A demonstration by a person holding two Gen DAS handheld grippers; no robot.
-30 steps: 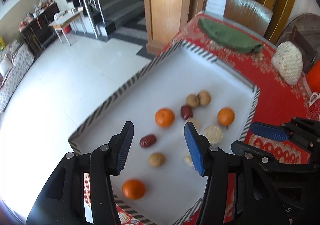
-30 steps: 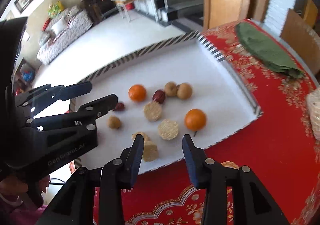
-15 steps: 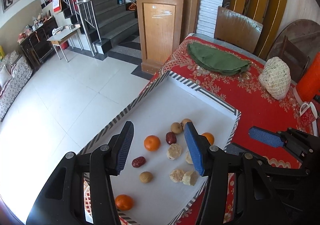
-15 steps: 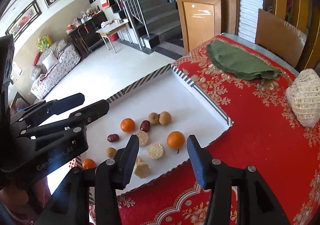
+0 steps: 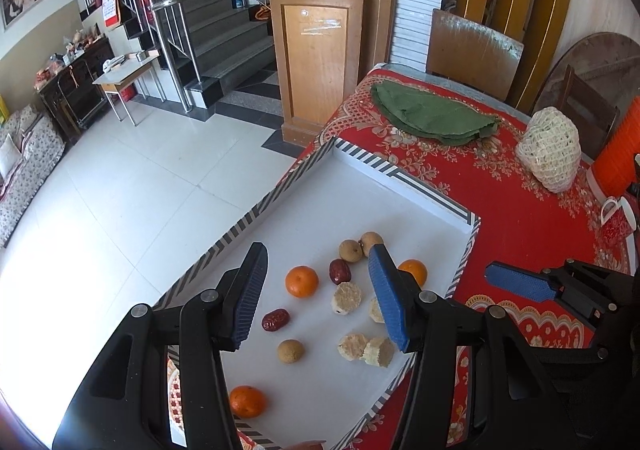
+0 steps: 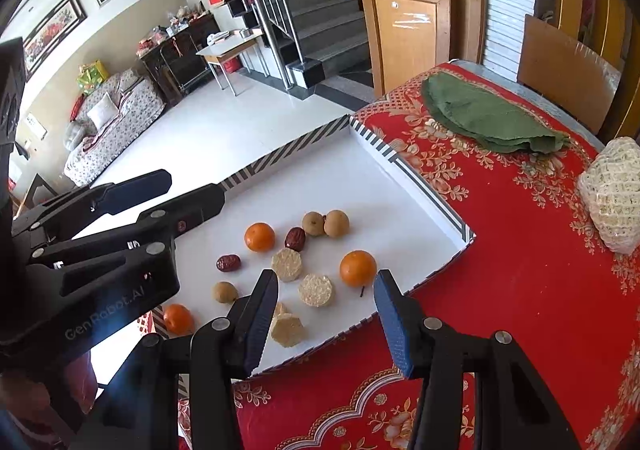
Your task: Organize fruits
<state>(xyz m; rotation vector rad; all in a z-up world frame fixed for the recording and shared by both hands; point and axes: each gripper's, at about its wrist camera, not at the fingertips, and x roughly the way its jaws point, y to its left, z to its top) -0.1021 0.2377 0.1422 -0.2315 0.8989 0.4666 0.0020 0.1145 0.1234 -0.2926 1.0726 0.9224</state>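
L gripper (image 5: 318,300) spread wide, nothing btwn fingers, held above the white tray (image 5: 320,186) w/ striped rim. R gripper (image 6: 326,316) also spread, empty, held over the tray's near edge and the red tablecloth (image 6: 520,270). Neither touches any fruit.

All fruit loose on tray floor, near end:
- 3 oranges: one mid-tray (image 6: 260,237), one toward the tray's right side (image 6: 358,268) w/ small dark stem bit beside it, one apart at the near left corner (image 6: 177,318).
- 2 red dates: one (image 6: 295,239) just beside mid orange, other (image 6: 229,263) left of it, apart.
- 2 tan round fruits (image 6: 325,223) touching each other at far side of the group; third tan one (image 6: 225,292) alone, near the corner orange.
- Pale cut chunks: two round ones (image 6: 286,264) (image 6: 316,290) near centre; two more (image 6: 287,329) touching at the near edge, one partly hidden behind R gripper's left finger.

On the cloth, well apart from tray: folded green cloth (image 6: 492,118) at far end, white netted bundle (image 6: 612,194) on right. L view also shows an orange container (image 5: 618,146) and a red-white mug (image 5: 618,218) at the right edge.
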